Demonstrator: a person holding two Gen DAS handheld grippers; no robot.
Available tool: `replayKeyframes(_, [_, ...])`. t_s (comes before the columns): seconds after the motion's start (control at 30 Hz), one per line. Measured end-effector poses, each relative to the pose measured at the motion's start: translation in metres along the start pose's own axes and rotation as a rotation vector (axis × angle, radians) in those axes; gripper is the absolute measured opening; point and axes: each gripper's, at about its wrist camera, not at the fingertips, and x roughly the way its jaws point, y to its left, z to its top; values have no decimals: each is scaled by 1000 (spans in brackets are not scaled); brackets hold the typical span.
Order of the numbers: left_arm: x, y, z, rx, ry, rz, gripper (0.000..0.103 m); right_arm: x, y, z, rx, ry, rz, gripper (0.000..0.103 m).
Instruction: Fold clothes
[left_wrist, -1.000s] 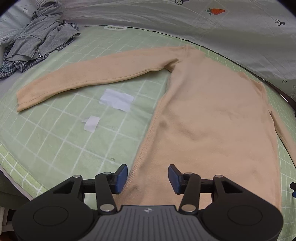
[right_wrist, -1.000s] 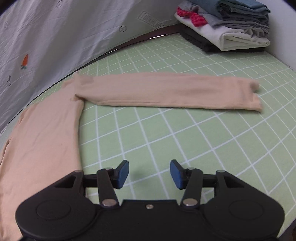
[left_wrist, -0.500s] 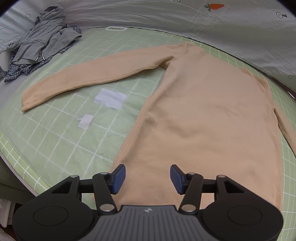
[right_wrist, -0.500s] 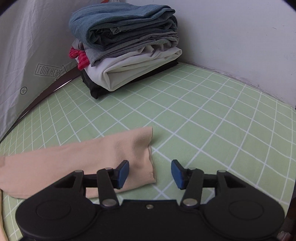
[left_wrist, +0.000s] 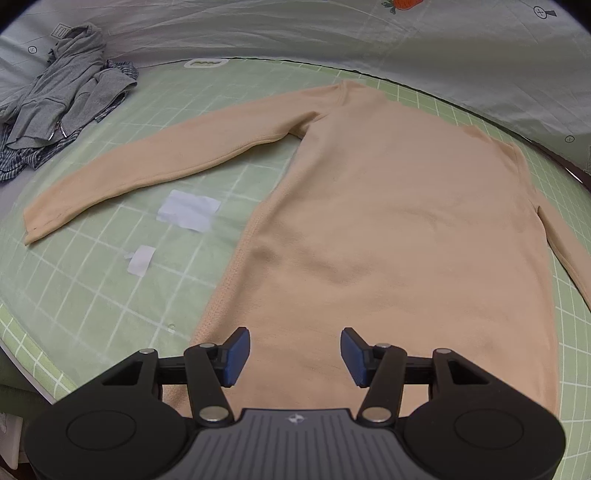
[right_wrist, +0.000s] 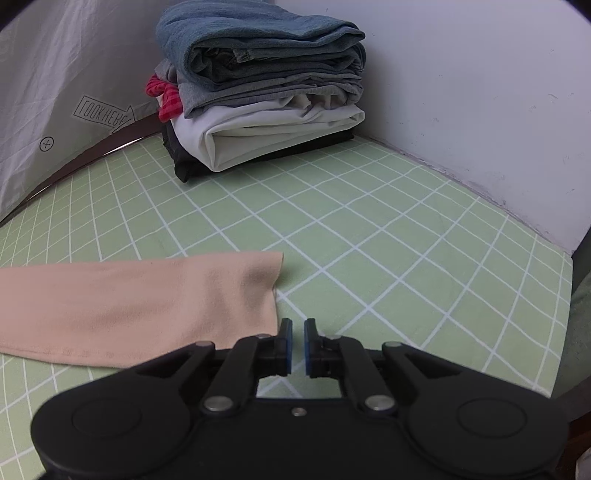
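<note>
Green gridded mat (left_wrist: 92, 295) carries a grey heap of clothes (left_wrist: 62, 107) far left, then the peach sweater (left_wrist: 399, 229) spread flat. Left gripper (left_wrist: 291, 354) hovers wide apart above its hem, empty. Right gripper (right_wrist: 297, 349), nearly closed on nothing, sits beside the sleeve cuff (right_wrist: 236, 291); folded stack (right_wrist: 266, 85) behind.

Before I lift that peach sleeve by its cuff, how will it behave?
The peach knit sleeve lies limp and flat, so it should probably drape and trail. It looks light. Soft fabric on the green grid mat may drag rather than slide.
</note>
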Motion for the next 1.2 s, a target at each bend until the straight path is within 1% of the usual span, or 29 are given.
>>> replayKeyframes(0.03, [0,2,1,-3,0,2,57,-1,3,0,-2,-4,14,32])
replayKeyframes(0.07, [-1,4,1,-5,-1,4,59,-1,8,0,-11,-10,31,43])
replayKeyframes(0.1, [-1,7,2,-6,-3,7,61,0,12,0,-18,-14,43,44])
replayKeyframes(0.17, [-4,12,3,-10,-7,12,61,4,18,4,-16,-9,35,45])
replayKeyframes(0.27, [-9,22,4,-22,-17,21,62,15,19,10,24,8,20,46])
replayKeyframes(0.3, [-11,24,3,-27,-18,24,62,18,19,12,25,13,17,46])
replayKeyframes(0.33, [-11,27,2,-33,-16,29,62,21,20,13,21,16,15,42])
replayKeyframes(0.37, [-11,30,0,-40,-11,34,62,22,21,13,8,11,20,28])
replayKeyframes(0.43, [-10,34,-4,-53,-2,41,62,20,23,14,-12,11,30,8])
replayKeyframes(0.53, [-10,39,-10,-73,0,52,62,19,23,11,-27,2,12,8])
replayKeyframes(0.6, [-11,43,-11,-89,-2,62,62,18,24,11,-26,-2,-14,11])
replayKeyframes(0.63, [-11,47,-11,-103,-6,64,62,17,27,11,-33,0,-35,15])
replayKeyframes(0.67, [-11,50,-11,-116,-9,66,62,17,30,12,-45,5,-57,24])
replayKeyframes(0.7, [-11,54,-10,-132,-11,67,62,17,32,13,-50,9,-77,30])
replayKeyframes(0.73, [-11,58,-9,-146,-13,70,62,16,33,14,-48,11,-87,44])
replayKeyframes(0.77, [-11,62,-7,-157,-15,74,63,14,34,14,-43,15,-94,54])
replayKeyframes(0.8, [-11,67,-5,-168,-19,79,63,10,35,13,-32,20,-94,58])
replayKeyframes(0.83, [-10,72,-3,-178,-22,83,64,7,37,12,-28,24,-94,67])
replayKeyframes(0.87, [-10,77,-1,-188,-26,86,66,3,42,9,-31,29,-92,80])
replayKeyframes(0.93, [-8,91,5,-212,-31,84,71,-8,56,0,-56,38,-81,92])
replayKeyframes(1.0, [-3,105,10,-236,-26,79,71,-21,75,-12,-90,42,-45,93])
replayKeyframes(1.07, [3,122,17,-262,-23,78,71,-35,97,-26,-119,66,15,101])
replayKeyframes(1.13, [7,141,23,-288,-24,83,71,-51,121,-42,-158,81,70,101])
replayKeyframes(1.2, [11,163,30,-317,-23,93,72,-71,149,-60,-211,83,101,101])
